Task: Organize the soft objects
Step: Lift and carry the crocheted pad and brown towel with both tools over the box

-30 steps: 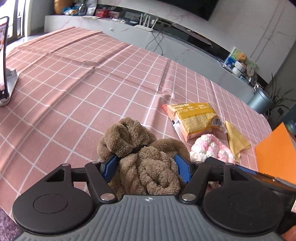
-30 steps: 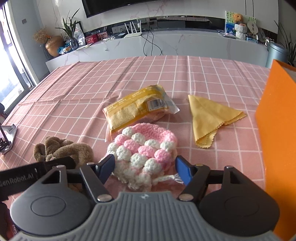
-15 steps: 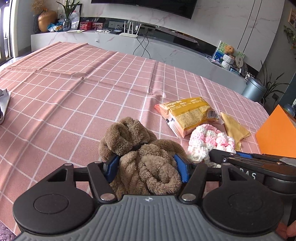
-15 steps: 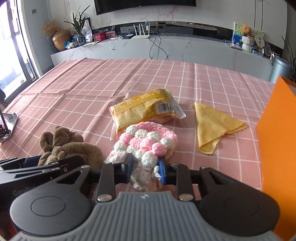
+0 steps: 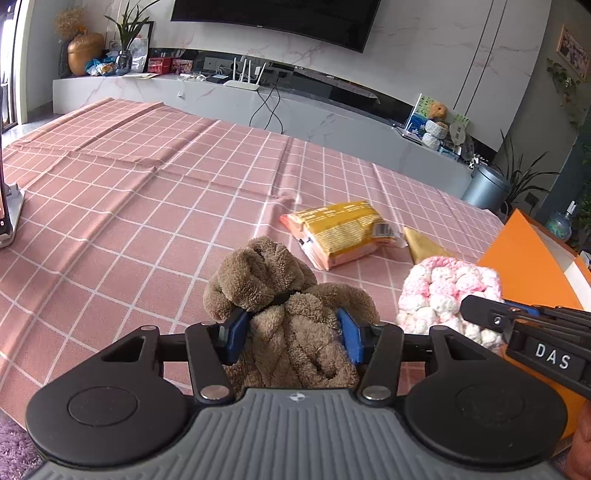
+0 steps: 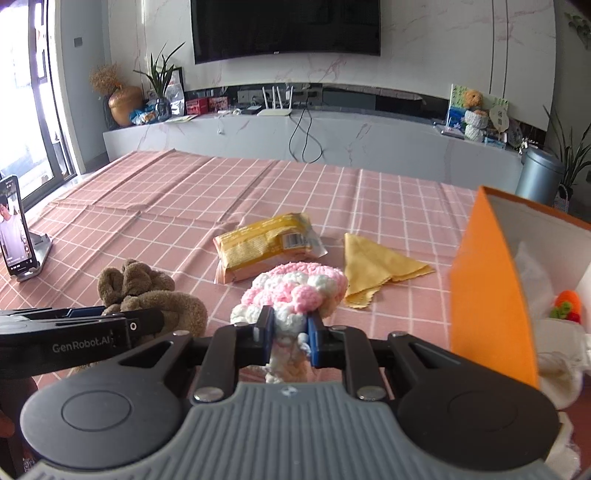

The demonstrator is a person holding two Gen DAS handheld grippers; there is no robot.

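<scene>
The brown plush bundle [image 5: 291,306] sits between my left gripper [image 5: 291,332] pads, which have just been closing and now clamp it. My right gripper [image 6: 290,330], nearly closed, pinches the pink-and-white crocheted piece [image 6: 295,288] above the tabletop [image 5: 129,206].

Pink checked tablecloth [image 6: 207,192] covers the whole table, a few creases running across it. On the left edge a smartphone on a grey metal stand [image 6: 16,229] is propped upright, screen lit. Behind the table there's a long white marble-look TV console [image 6: 332,136] with a white router with four antennas [image 6: 275,107] on it, black cables hanging down the front. Big black curved TV [image 6: 286,29] on the wall above. Gold pumpkin-shaped vase [image 6: 123,105] sits at the console's left end, and a grey-blue round bin [image 6: 537,175] stands on the right.
</scene>
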